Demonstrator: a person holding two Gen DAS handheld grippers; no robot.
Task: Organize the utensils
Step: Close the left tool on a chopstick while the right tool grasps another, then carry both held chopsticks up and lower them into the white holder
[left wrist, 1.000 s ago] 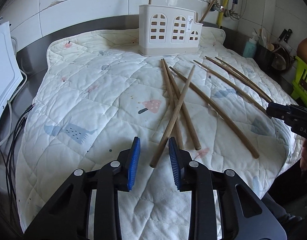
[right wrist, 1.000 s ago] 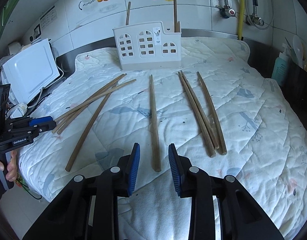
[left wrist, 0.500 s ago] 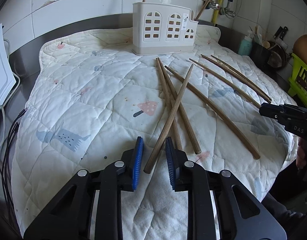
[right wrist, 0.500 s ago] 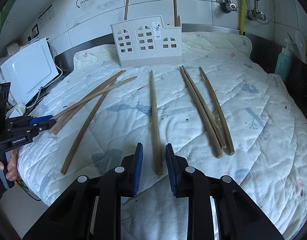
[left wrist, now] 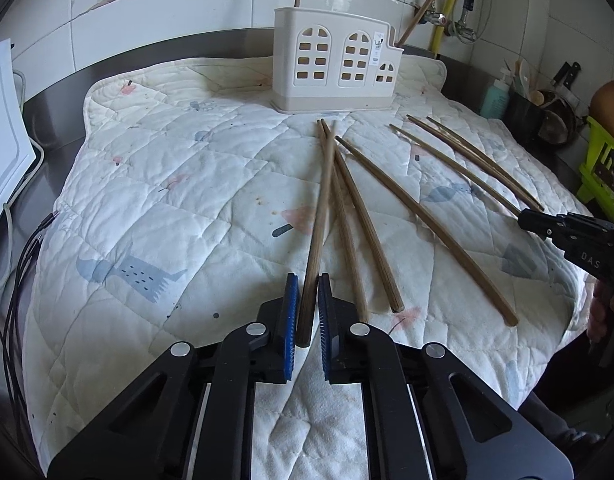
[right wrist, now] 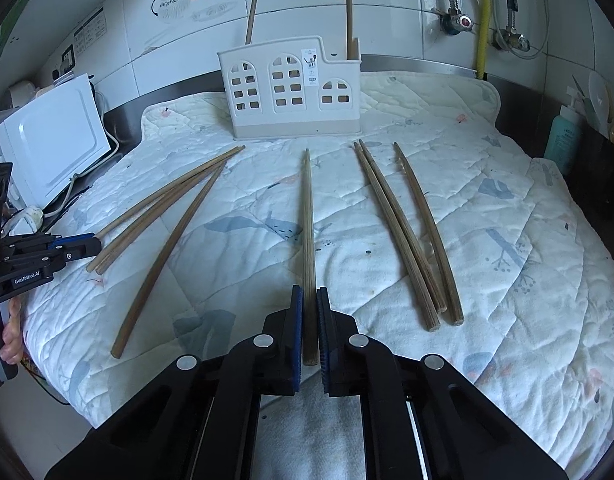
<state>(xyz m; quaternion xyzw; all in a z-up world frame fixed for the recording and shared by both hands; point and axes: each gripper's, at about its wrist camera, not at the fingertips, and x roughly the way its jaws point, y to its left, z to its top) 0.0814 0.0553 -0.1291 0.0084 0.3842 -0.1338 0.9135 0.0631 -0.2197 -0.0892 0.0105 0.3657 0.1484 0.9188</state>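
Chopsticks lie on the quilted mat before the holder (right wrist: 293, 88); left gripper (left wrist: 307, 312) and right gripper (right wrist: 309, 326) each pinch one chopstick's end, so long sticks may pivot or slip.

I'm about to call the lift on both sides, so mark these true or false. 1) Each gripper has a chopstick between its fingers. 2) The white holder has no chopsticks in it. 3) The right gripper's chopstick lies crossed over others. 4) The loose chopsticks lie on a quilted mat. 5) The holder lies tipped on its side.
1) True: the left gripper straddles the left chopstick, and the right gripper straddles the middle chopstick.
2) False: two sticks stand in the white holder.
3) False: it lies alone, apart from the others.
4) True: they rest on the quilted mat.
5) False: it stands upright at the mat's far edge.
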